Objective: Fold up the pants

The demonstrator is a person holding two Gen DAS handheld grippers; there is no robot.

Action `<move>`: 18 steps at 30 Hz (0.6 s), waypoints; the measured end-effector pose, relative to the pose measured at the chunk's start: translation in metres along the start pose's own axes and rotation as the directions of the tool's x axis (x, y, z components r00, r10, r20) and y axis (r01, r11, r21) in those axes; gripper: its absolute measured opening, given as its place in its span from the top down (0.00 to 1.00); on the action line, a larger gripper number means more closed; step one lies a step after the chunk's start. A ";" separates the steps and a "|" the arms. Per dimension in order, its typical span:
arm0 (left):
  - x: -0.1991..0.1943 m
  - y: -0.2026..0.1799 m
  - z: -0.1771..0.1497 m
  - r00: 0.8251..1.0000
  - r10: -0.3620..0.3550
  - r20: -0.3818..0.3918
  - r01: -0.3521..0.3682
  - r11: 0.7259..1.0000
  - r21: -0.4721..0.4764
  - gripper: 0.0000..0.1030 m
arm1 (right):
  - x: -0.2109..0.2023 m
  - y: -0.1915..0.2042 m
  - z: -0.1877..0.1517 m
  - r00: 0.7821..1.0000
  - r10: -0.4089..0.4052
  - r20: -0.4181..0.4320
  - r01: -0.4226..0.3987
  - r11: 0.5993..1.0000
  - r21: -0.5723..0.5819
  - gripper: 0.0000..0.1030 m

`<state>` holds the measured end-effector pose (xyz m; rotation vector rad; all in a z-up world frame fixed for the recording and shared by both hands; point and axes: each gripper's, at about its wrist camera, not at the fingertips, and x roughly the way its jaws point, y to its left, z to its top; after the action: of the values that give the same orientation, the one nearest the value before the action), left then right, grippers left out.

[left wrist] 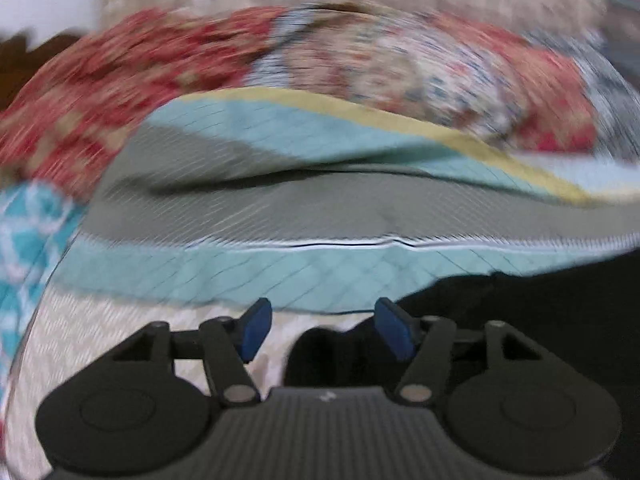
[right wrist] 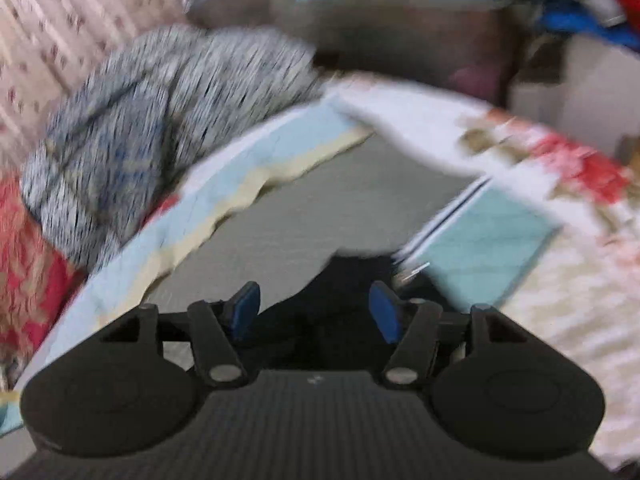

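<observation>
Both views are motion-blurred. The black pants (left wrist: 540, 320) lie on the bed at the lower right of the left wrist view, with one edge reaching under my left gripper (left wrist: 324, 330). That gripper is open and empty, its blue pads (left wrist: 256, 330) spread wide above the pants' edge. In the right wrist view the black pants (right wrist: 344, 280) lie just ahead between and below my right gripper (right wrist: 316, 312). It is open too, its blue pads (right wrist: 382, 312) apart and holding nothing.
A quilt with grey (left wrist: 320, 208), light blue and yellow bands covers the bed. A red floral blanket (left wrist: 120, 68) is piled behind it. A grey-white speckled garment (right wrist: 160, 112) lies at the left, and a floral sheet (right wrist: 560, 160) at the right.
</observation>
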<state>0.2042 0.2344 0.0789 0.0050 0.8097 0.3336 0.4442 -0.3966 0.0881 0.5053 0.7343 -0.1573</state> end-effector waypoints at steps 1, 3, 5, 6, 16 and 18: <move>0.007 -0.008 0.001 1.000 0.000 0.001 0.000 0.999 0.041 0.40 | 0.011 0.007 -0.001 1.000 -0.012 -0.025 0.012 1.000 -0.001 0.39; 0.022 -0.020 0.001 1.000 -0.015 -0.018 0.016 0.995 0.101 0.36 | 0.025 0.016 -0.002 0.998 -0.049 -0.050 0.049 0.999 0.009 0.39; 0.034 -0.029 -0.005 0.998 -0.025 -0.049 0.033 0.986 0.165 0.32 | 0.038 0.021 -0.001 0.992 -0.110 -0.057 0.110 0.994 0.003 0.39; 0.040 -0.035 -0.011 0.998 -0.002 -0.057 0.014 0.978 0.208 0.32 | 0.044 0.022 0.002 0.989 -0.139 -0.058 0.140 0.990 0.006 0.39; 0.043 -0.044 -0.038 0.993 0.098 -0.061 -0.076 0.952 0.298 0.84 | 0.078 0.023 -0.004 0.950 -0.309 -0.055 0.310 0.951 0.008 0.82; 0.032 -0.041 -0.032 0.994 0.106 -0.030 -0.095 0.962 0.255 0.84 | 0.066 0.012 -0.002 0.968 -0.246 -0.051 0.249 0.966 0.070 0.91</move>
<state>0.2139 0.2013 0.0284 0.2801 0.8929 0.3252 0.4953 -0.3825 0.0464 0.4891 0.8337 -0.4105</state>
